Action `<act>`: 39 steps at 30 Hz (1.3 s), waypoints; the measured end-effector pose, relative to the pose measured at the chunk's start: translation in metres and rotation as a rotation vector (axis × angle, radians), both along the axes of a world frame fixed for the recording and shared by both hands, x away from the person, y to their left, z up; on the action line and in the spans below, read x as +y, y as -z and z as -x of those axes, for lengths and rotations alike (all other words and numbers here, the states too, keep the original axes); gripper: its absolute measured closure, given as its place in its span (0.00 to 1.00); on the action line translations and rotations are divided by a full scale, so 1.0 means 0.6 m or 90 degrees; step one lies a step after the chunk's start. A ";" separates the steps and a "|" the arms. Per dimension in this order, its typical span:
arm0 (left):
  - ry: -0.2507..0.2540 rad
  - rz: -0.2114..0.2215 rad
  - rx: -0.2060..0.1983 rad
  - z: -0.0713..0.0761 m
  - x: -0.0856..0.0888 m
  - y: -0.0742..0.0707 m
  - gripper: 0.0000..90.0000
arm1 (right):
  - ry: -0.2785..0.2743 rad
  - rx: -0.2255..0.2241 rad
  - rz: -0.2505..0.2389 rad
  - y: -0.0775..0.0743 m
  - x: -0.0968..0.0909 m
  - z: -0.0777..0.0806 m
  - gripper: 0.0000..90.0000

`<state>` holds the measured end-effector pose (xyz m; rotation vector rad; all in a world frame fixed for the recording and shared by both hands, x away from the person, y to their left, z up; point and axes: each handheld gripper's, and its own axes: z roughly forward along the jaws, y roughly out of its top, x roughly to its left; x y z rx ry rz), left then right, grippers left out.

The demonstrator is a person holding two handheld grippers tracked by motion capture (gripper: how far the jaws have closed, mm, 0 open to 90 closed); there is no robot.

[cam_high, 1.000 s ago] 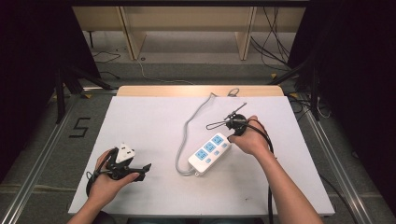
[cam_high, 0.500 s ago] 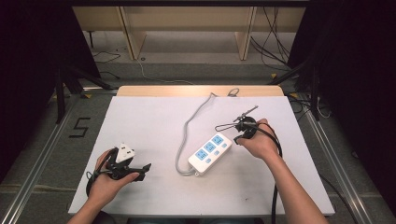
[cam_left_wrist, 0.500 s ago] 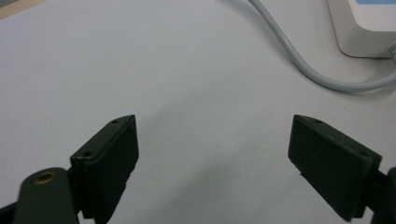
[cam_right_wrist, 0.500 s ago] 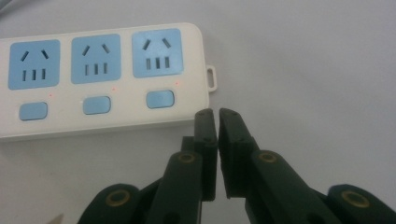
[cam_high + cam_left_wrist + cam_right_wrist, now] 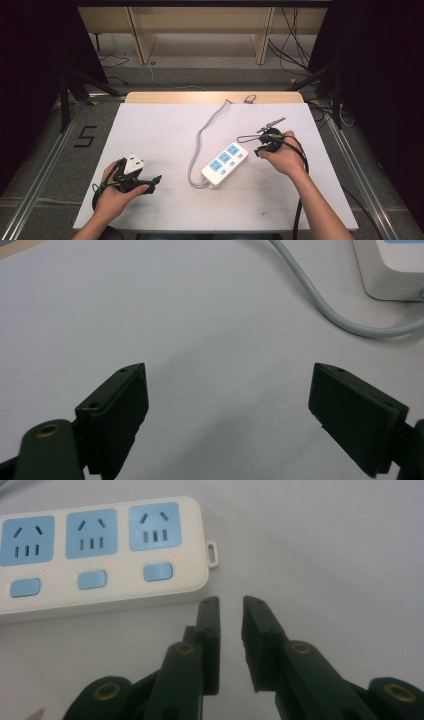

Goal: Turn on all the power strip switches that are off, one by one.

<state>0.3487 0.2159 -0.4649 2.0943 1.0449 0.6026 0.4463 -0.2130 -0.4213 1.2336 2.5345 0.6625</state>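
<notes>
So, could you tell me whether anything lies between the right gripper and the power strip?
Nothing visible does. The right gripper sits just off the power strip, near its end with the small loop, with bare white table between them.

Black claws (brass-coloured rivets), black cables

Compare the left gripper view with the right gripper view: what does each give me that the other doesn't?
Left gripper view alone: the grey cable curving across the table, and the left gripper with its jaws wide apart over bare surface. Right gripper view alone: the strip's top face, three blue sockets each with a blue switch below, and the right gripper with its jaws nearly together, holding nothing. Both share the white power strip, just a corner in the left gripper view, and the white table.
</notes>
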 end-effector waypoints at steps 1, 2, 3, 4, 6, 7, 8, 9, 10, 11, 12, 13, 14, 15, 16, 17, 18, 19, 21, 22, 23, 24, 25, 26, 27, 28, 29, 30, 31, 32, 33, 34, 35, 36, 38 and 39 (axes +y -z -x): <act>-0.001 0.002 0.000 0.000 0.000 0.000 0.18 | 0.002 -0.004 -0.002 0.000 -0.002 0.001 0.87; 0.000 0.000 0.001 0.000 0.000 0.000 0.18 | 0.004 -0.004 -0.006 -0.001 -0.004 0.003 0.87; -0.002 0.001 0.000 -0.001 0.000 0.001 0.18 | 0.006 -0.007 -0.007 -0.001 -0.006 0.004 0.86; -0.001 -0.001 0.002 -0.001 0.000 0.000 0.18 | 0.004 -0.010 -0.008 0.000 -0.008 0.005 0.86; 0.000 -0.002 0.003 -0.001 0.000 0.001 0.18 | 0.008 -0.012 -0.011 0.001 -0.011 0.008 0.85; 0.000 -0.002 0.003 -0.001 0.000 0.001 0.18 | 0.008 -0.013 -0.013 0.003 -0.013 0.009 0.84; 0.000 -0.001 0.003 -0.001 0.001 0.001 0.18 | 0.010 -0.014 -0.013 0.003 -0.014 0.011 0.84; -0.001 -0.001 0.003 -0.001 0.001 0.001 0.18 | 0.012 -0.016 -0.016 0.004 -0.016 0.012 0.84; -0.002 0.001 0.002 -0.001 0.000 0.001 0.18 | 0.015 -0.019 -0.018 0.006 -0.018 0.014 0.83; -0.001 -0.001 0.003 -0.001 0.001 0.001 0.18 | 0.015 -0.020 -0.019 0.006 -0.021 0.015 0.82; -0.003 0.002 0.002 -0.001 0.000 0.001 0.18 | 0.017 -0.020 -0.018 0.007 -0.023 0.017 0.82; 0.000 -0.002 0.003 -0.001 0.001 0.001 0.18 | 0.019 -0.023 -0.019 0.007 -0.025 0.018 0.82; 0.000 -0.003 0.004 -0.001 0.000 0.001 0.18 | 0.022 -0.026 -0.023 0.008 -0.027 0.019 0.81; 0.000 -0.003 0.004 -0.001 0.000 0.001 0.18 | 0.022 -0.029 -0.022 0.008 -0.029 0.020 0.81; 0.000 -0.002 0.004 -0.001 0.000 0.001 0.18 | 0.024 -0.032 -0.023 0.008 -0.031 0.022 0.80; 0.000 -0.003 0.004 -0.001 0.000 0.001 0.18 | 0.026 -0.034 -0.025 0.009 -0.033 0.023 0.80; -0.001 -0.003 0.004 -0.001 0.000 0.001 0.18 | 0.029 -0.037 -0.027 0.010 -0.035 0.025 0.79; -0.001 -0.003 0.004 -0.001 0.000 0.001 0.18 | 0.031 -0.036 -0.029 0.011 -0.037 0.026 0.79; -0.001 -0.003 0.004 -0.001 0.001 0.001 0.18 | 0.031 -0.041 -0.033 0.013 -0.040 0.029 0.78; -0.003 0.000 0.003 -0.001 0.000 0.002 0.18 | 0.031 -0.043 -0.036 0.015 -0.041 0.031 0.77; -0.003 0.000 0.003 -0.001 0.000 0.001 0.18 | 0.029 -0.046 -0.035 0.016 -0.043 0.033 0.76; -0.004 0.000 0.003 -0.001 0.000 0.002 0.18 | 0.029 -0.049 -0.035 0.016 -0.044 0.035 0.76; -0.004 0.000 0.003 -0.002 0.001 0.002 0.18 | 0.031 -0.054 -0.040 0.016 -0.045 0.037 0.75; -0.002 -0.002 0.003 -0.002 0.001 0.002 0.18 | 0.031 -0.059 -0.043 0.016 -0.045 0.039 0.75; -0.003 -0.002 0.004 -0.002 0.001 0.002 0.18 | 0.030 -0.063 -0.045 0.016 -0.046 0.040 0.74; -0.003 -0.002 0.004 -0.002 0.001 0.002 0.18 | 0.032 -0.067 -0.046 0.016 -0.047 0.042 0.74; -0.003 -0.001 0.004 -0.002 0.001 0.002 0.18 | 0.031 -0.070 -0.048 0.017 -0.047 0.044 0.73; -0.004 -0.001 0.004 -0.002 0.001 0.002 0.18 | 0.030 -0.073 -0.050 0.018 -0.048 0.046 0.72; -0.004 0.000 0.005 -0.002 0.001 0.003 0.18 | 0.031 -0.075 -0.052 0.019 -0.049 0.048 0.72; -0.004 0.000 0.006 -0.003 0.002 0.003 0.18 | 0.030 -0.075 -0.055 0.020 -0.050 0.050 0.71; -0.004 0.000 0.006 -0.003 0.002 0.003 0.18 | 0.029 -0.078 -0.057 0.022 -0.051 0.052 0.71; -0.004 0.000 0.007 -0.003 0.002 0.003 0.18 | 0.029 -0.079 -0.057 0.023 -0.052 0.054 0.70; -0.004 -0.001 0.008 -0.003 0.002 0.003 0.18 | 0.028 -0.083 -0.061 0.025 -0.054 0.057 0.70; -0.004 -0.001 0.008 -0.003 0.002 0.003 0.18 | 0.030 -0.087 -0.065 0.027 -0.056 0.059 0.69; -0.005 -0.001 0.009 -0.003 0.002 0.003 0.18 | 0.029 -0.092 -0.071 0.031 -0.058 0.065 0.68; -0.004 -0.001 0.008 -0.003 0.002 0.003 0.18 | 0.029 -0.095 -0.074 0.032 -0.060 0.068 0.67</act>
